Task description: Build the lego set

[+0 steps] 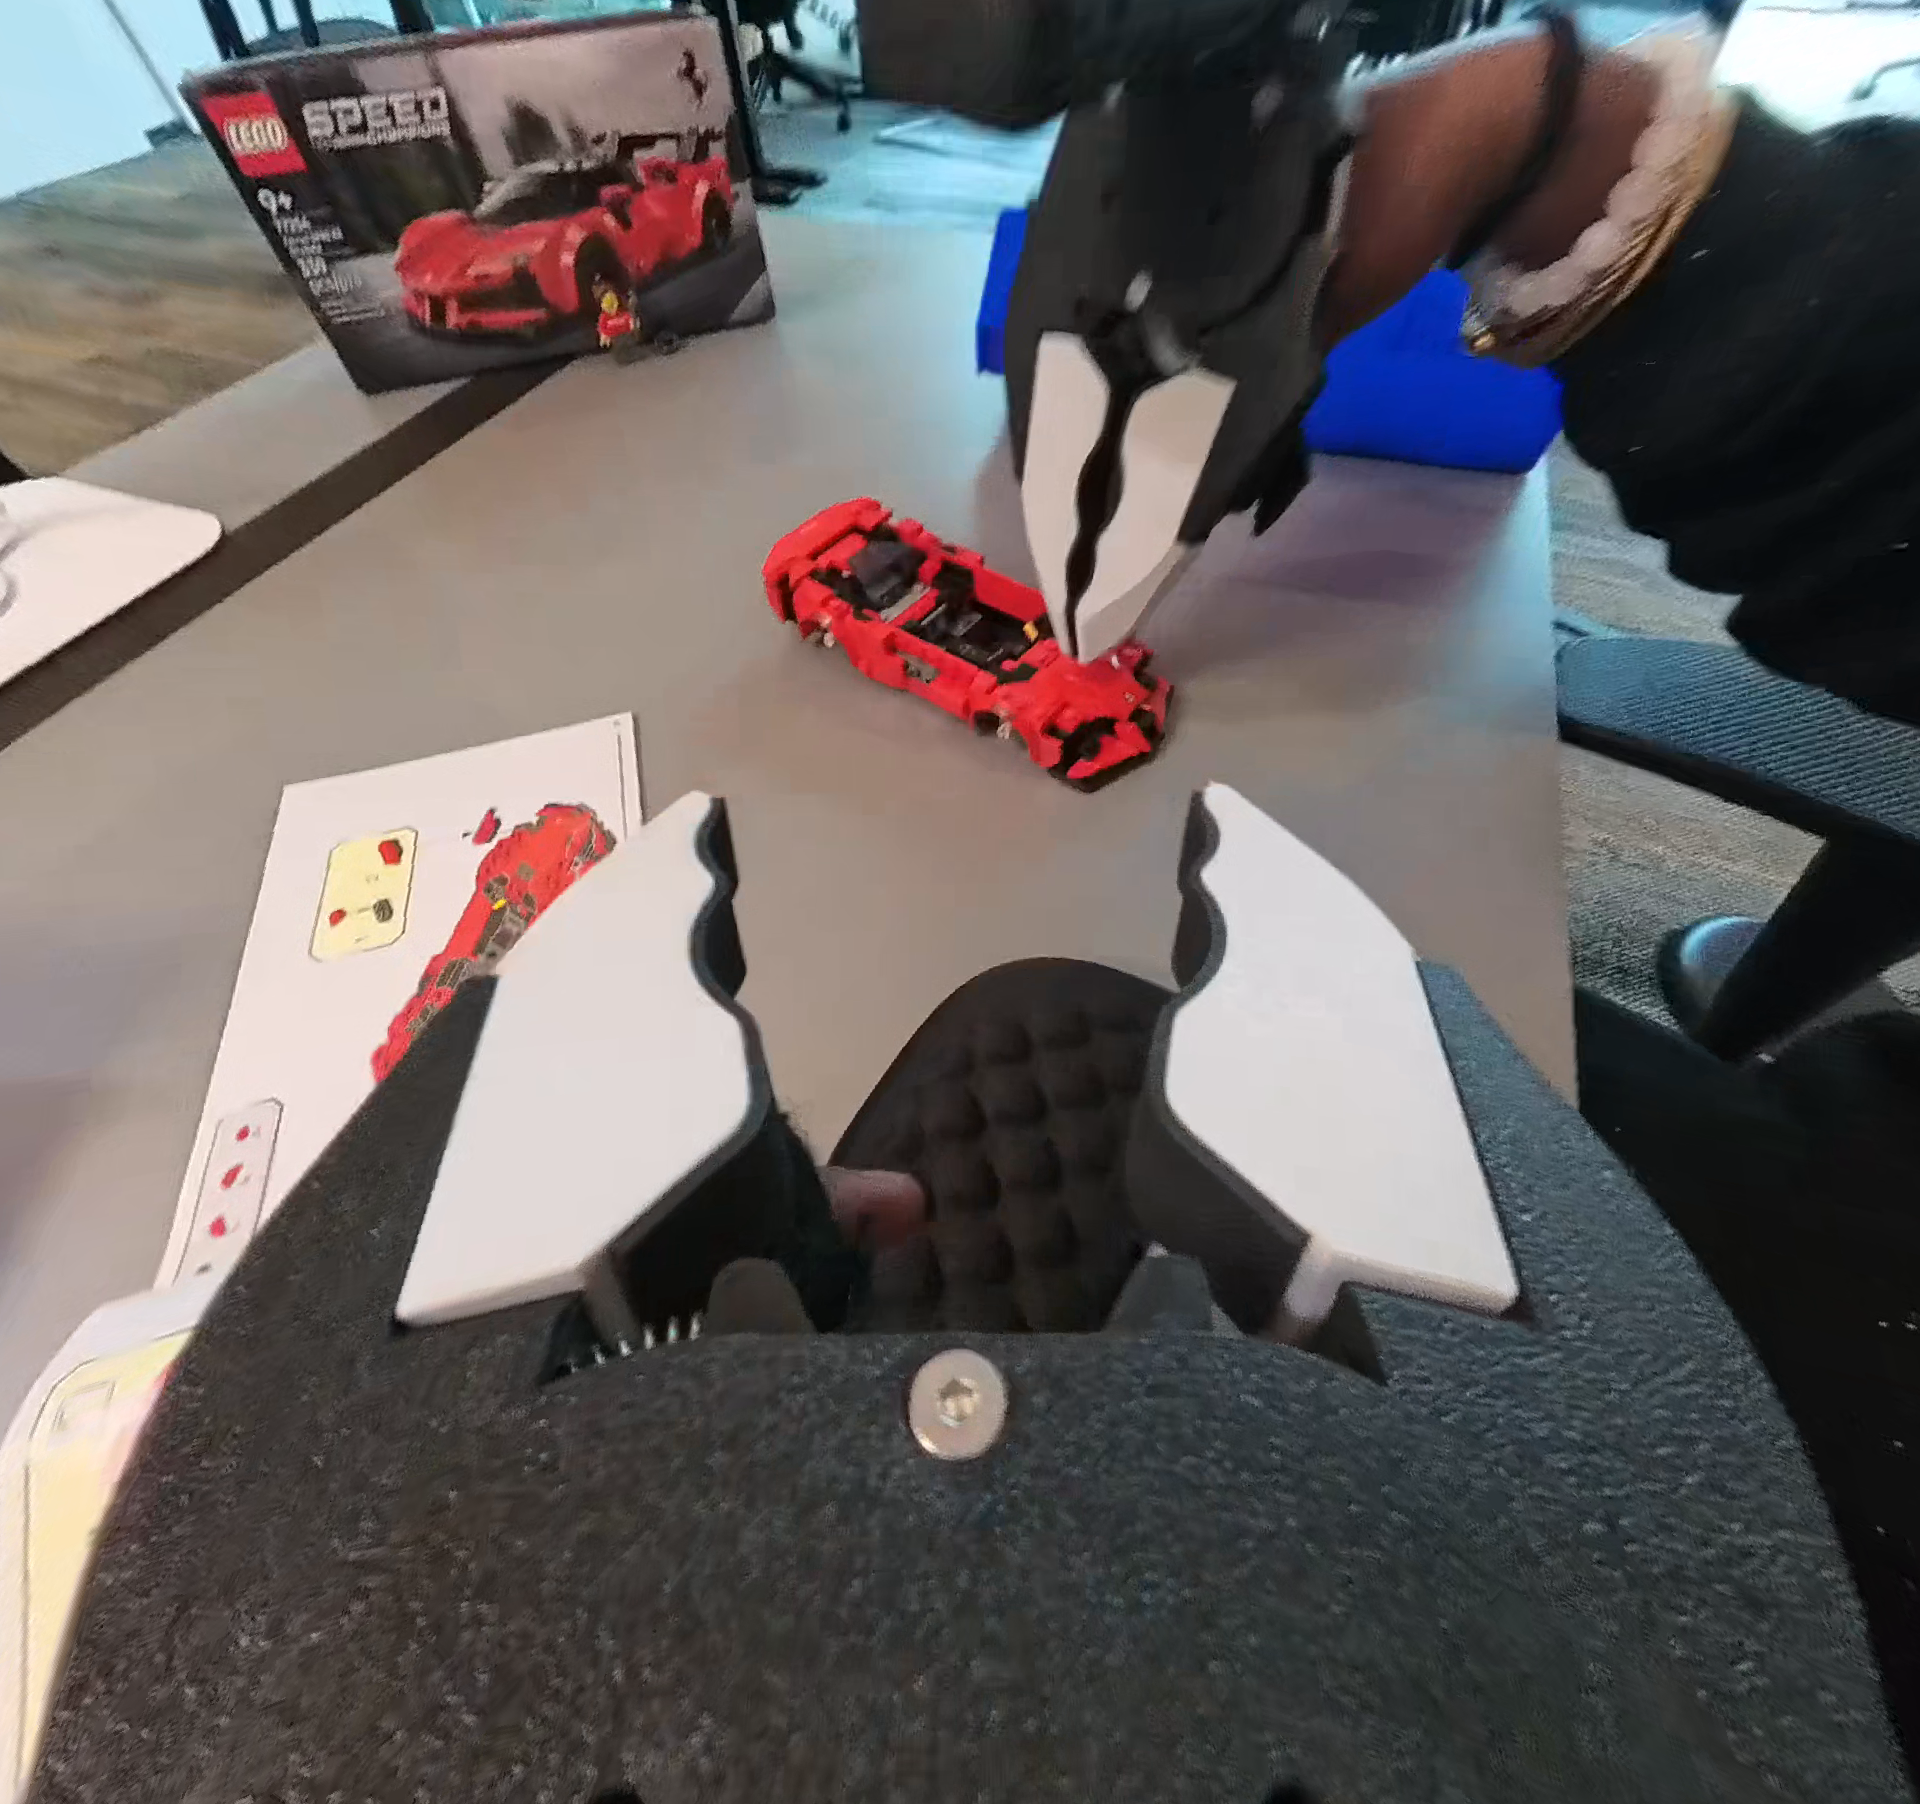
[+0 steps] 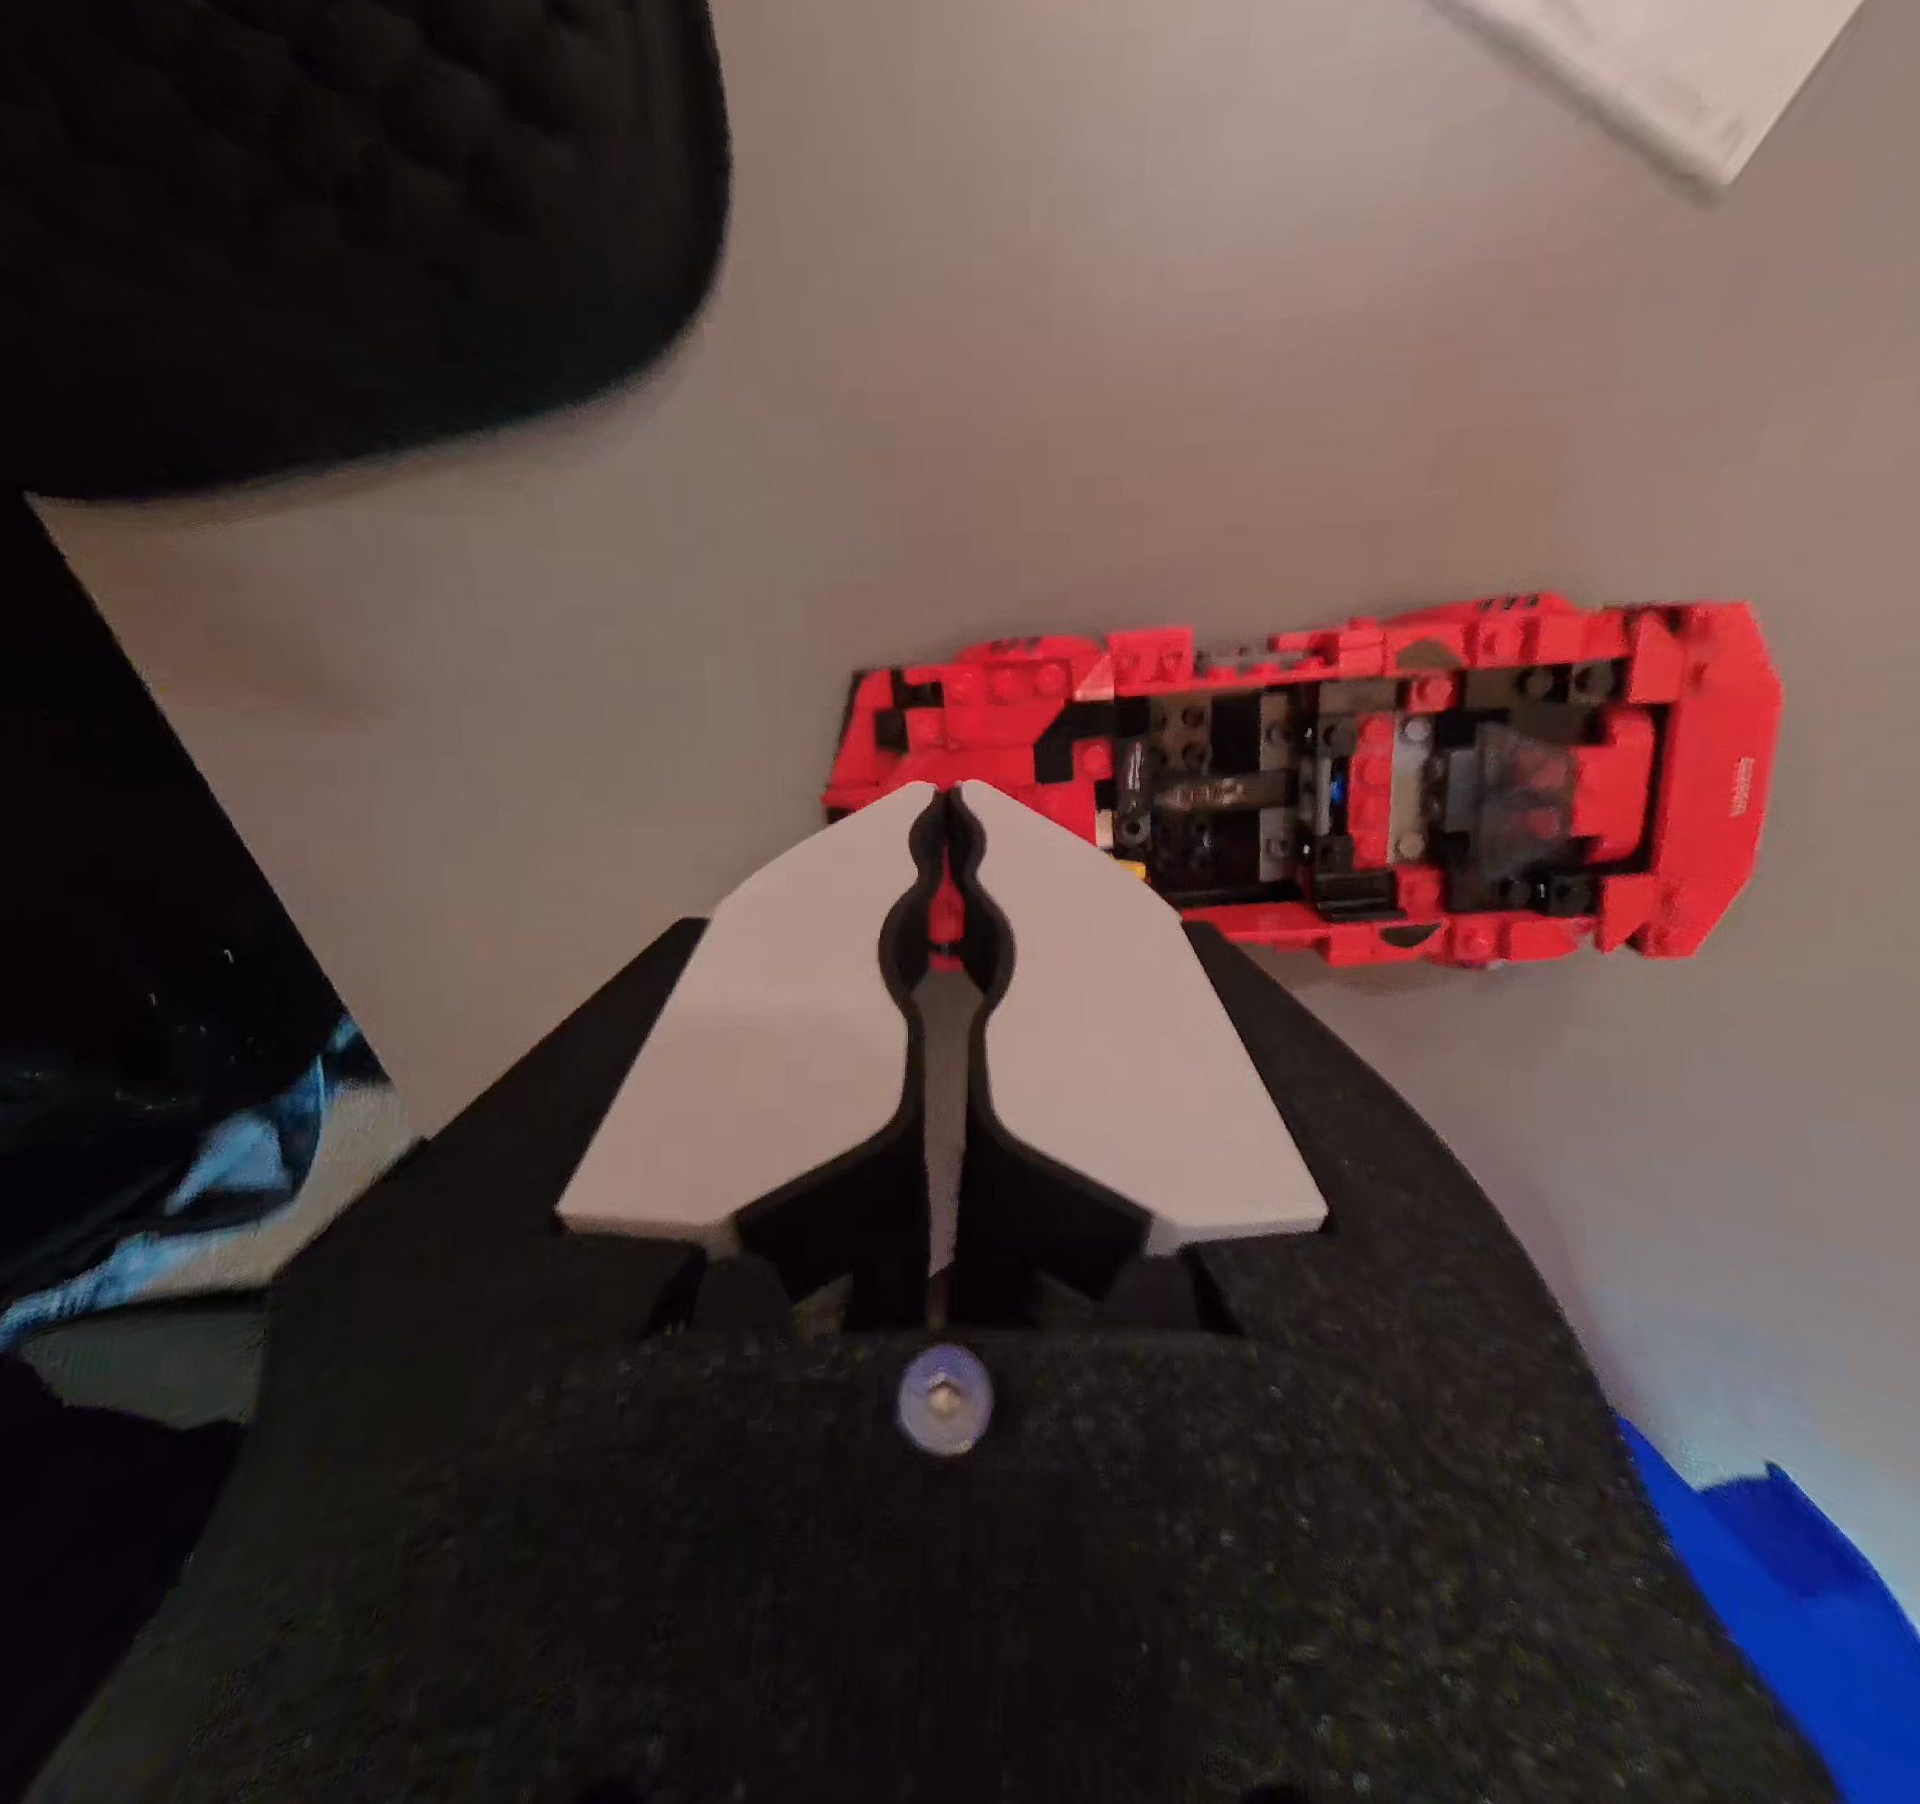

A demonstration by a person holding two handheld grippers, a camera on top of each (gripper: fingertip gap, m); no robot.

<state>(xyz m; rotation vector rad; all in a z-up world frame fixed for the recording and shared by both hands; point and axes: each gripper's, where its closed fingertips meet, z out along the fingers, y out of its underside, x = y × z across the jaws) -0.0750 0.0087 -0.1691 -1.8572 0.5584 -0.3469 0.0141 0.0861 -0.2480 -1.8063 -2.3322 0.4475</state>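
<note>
Lego car, a red and black brick-built sports model without a roof, sits flat on the grey table top, near the middle, its open cabin showing black and grey bricks inside. In the right wrist view the same car lies lengthwise across the picture, nose toward the claw.

Right gripper, black-bodied with 2 white fingers, points down at the front end of the car, its tips touching the red nose. The fingers are clenched, with only a thin wavy slit between them; in its own view the right gripper has something small and red showing in that slit, but I cannot tell whether this is a held piece or the car's hood behind. A person's hand and dark sleeve carry it.

Left gripper hangs nearer the table's front edge, well apart from the car, its 2 white fingers spread wide and holding nothing.

White instruction booklet, open to a page with red car drawings, lies flat to the left of that claw. Grey cardboard set box with a red car picture stands upright at the far left of the table. Blue plastic bin sits behind the right claw. Black mesh office chair stands at the table's right side.
</note>
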